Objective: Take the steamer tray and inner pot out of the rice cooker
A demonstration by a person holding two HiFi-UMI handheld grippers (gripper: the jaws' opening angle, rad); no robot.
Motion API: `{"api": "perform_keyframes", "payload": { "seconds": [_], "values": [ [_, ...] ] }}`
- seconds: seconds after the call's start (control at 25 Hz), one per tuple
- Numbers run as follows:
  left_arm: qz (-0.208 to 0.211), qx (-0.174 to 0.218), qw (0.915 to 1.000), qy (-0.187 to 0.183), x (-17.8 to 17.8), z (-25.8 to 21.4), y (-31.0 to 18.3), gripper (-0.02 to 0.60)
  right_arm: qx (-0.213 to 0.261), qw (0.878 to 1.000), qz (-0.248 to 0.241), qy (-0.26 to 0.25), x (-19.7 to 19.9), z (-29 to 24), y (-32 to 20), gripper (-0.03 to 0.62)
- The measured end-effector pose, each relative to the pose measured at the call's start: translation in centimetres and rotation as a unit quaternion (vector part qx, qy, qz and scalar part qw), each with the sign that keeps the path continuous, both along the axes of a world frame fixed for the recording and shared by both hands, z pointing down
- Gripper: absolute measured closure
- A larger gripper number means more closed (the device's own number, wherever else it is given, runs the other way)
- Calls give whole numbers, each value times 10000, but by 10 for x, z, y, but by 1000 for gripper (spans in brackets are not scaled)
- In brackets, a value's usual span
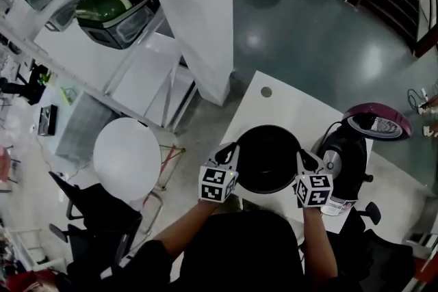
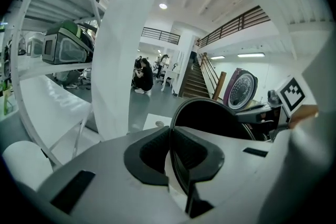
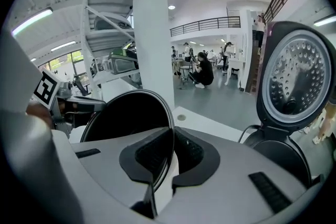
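I have the pot (image 1: pixel 267 159) out, left of the cooker (image 1: pixel 345 155) over the tabletop (image 1: pixel 287 102), left gripper (image 1: pixel 230 151) and right gripper (image 1: pixel 302 159) jaws pinched narrow on opposite sides of its rim; next, I judge, set down level and release.

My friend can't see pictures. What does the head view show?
The left gripper and the right gripper hold the black inner pot by opposite sides of its rim, above a white table. The rice cooker stands to its right with its lid up.
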State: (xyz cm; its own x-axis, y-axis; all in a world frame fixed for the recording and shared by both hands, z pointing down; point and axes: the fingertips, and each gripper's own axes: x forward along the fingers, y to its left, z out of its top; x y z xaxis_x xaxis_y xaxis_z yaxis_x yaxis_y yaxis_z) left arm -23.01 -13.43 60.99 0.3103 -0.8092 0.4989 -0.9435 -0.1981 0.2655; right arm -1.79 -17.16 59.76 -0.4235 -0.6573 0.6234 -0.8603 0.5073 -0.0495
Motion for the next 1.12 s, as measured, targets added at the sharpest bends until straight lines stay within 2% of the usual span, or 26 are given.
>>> {"api": "perform_keyframes", "payload": {
  "seconds": [0.44, 1.12],
  "values": [
    [-261, -541, 9980, -170, -17, 45, 3, 557, -566, 9980, -288, 25, -20, 59, -12, 571],
    [-386, -953, 9947, 9, -30, 69, -17, 557, -991, 9946, -319, 26, -34, 92, -37, 569]
  ]
}}
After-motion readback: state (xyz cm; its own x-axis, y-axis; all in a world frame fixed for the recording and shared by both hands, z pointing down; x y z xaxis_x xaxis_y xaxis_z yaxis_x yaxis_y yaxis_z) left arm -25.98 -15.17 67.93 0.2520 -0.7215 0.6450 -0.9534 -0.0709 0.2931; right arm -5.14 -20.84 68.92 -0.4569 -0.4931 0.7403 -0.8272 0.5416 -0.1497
